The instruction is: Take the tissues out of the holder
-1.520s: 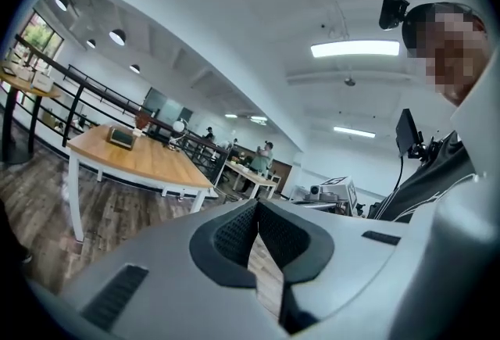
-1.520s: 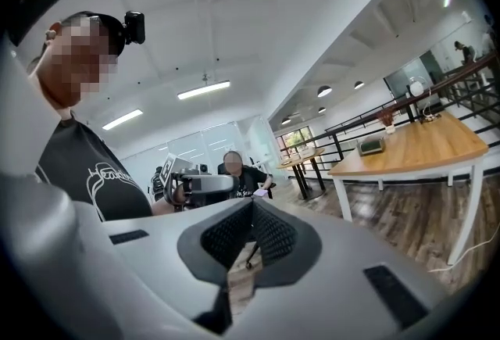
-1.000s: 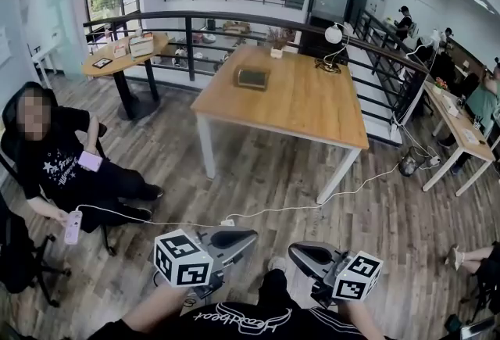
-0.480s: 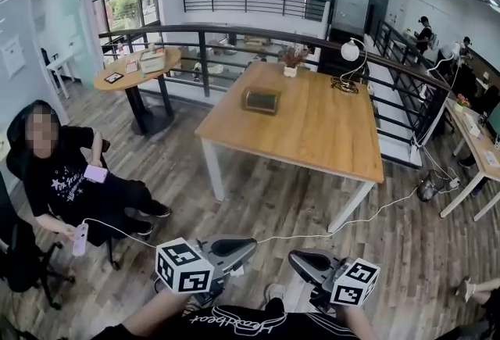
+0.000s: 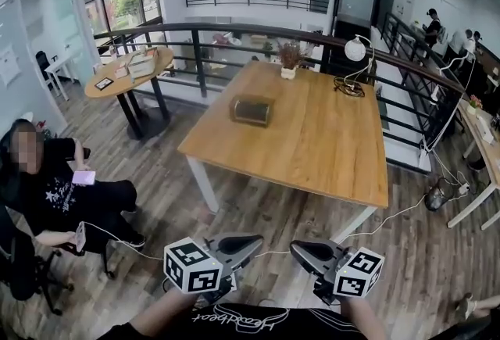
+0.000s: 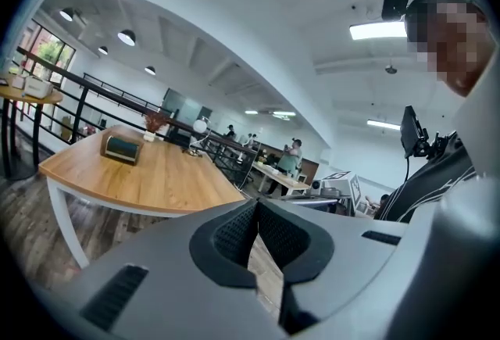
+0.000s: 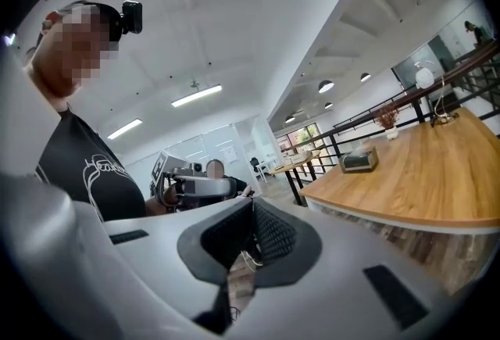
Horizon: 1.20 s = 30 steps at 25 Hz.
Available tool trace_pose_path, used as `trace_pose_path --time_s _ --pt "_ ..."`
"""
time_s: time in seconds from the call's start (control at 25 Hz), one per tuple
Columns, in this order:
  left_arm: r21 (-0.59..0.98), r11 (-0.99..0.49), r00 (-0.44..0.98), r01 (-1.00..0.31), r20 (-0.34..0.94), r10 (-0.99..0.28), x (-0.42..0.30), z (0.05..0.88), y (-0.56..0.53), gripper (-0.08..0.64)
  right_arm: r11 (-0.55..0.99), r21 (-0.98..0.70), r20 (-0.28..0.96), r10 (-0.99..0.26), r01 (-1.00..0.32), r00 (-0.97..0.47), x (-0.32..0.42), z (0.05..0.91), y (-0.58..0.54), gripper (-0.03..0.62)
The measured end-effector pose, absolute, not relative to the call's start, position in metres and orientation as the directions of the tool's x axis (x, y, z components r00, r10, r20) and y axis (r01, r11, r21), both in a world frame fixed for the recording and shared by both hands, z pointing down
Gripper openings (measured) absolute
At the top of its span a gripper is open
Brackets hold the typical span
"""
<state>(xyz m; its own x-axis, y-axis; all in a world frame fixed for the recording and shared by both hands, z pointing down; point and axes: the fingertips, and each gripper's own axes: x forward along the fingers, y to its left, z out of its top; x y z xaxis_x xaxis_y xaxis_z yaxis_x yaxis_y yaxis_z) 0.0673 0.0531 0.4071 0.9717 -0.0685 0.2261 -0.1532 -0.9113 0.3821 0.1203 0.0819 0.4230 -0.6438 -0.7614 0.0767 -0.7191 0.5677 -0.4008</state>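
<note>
The tissue holder (image 5: 251, 110) is a dark, low, oblong box lying flat on the left half of the wooden table (image 5: 312, 151), well apart from both grippers; whether tissue shows at its top is too small to tell; the left gripper (image 5: 251, 241) is held low at the bottom of the head view, pointing toward the table, its jaws closed tip to tip with nothing between them; the right gripper (image 5: 298, 249) sits just beside it, likewise closed and empty, the two noses angled toward each other; at far left a seated person (image 5: 55, 194) holds a phone; a round table (image 5: 129, 69) stands beyond; a black railing (image 5: 197, 57) runs behind; a potted plant (image 5: 290, 59) and a white globe lamp (image 5: 355, 49) stand at the wooden table's far edge; a white cable (image 5: 394, 215) trails across the wood-plank floor (image 5: 437, 252)
</note>
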Motion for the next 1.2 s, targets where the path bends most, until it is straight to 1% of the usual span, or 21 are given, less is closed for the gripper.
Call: trace_pose_path --time_s 0.36,0.68,0.8,0.96,1.08,1.2 --pt "0.373 -0.91 0.971 -0.184 0.21 -0.11 0.107 0.405 -0.012 0.014 0.586 -0.378 0.081 -0.75 -0.716 -0.657 0.168 0.422 0.019 0.017" --pt "0.396 -0.896 0.969 -0.201 0.212 -0.124 0.11 0.416 -0.056 0.014 0.578 -0.406 0.092 -0.745 -0.708 -0.661 0.173 0.435 -0.025 0.017" --pt "0.413 -0.887 0.971 -0.207 0.201 -0.133 0.11 0.421 -0.082 0.014 0.583 -0.402 0.12 -0.731 -0.706 -0.672 0.173 0.44 -0.048 0.017" --pt "0.423 -0.879 0.97 -0.22 0.194 -0.149 0.109 0.43 -0.139 0.014 0.572 -0.407 0.143 -0.73 -0.712 -0.668 0.18 0.448 -0.1 0.017" --pt "0.448 -0.857 0.962 -0.256 0.204 -0.181 0.106 0.44 -0.198 0.014 0.568 -0.415 0.156 -0.725 -0.71 -0.671 0.181 0.455 -0.154 0.017" --pt "0.456 -0.849 0.961 -0.265 0.193 -0.196 0.108 0.439 -0.256 0.014 0.581 -0.423 0.156 -0.71 -0.696 -0.687 0.184 0.456 -0.211 0.017"
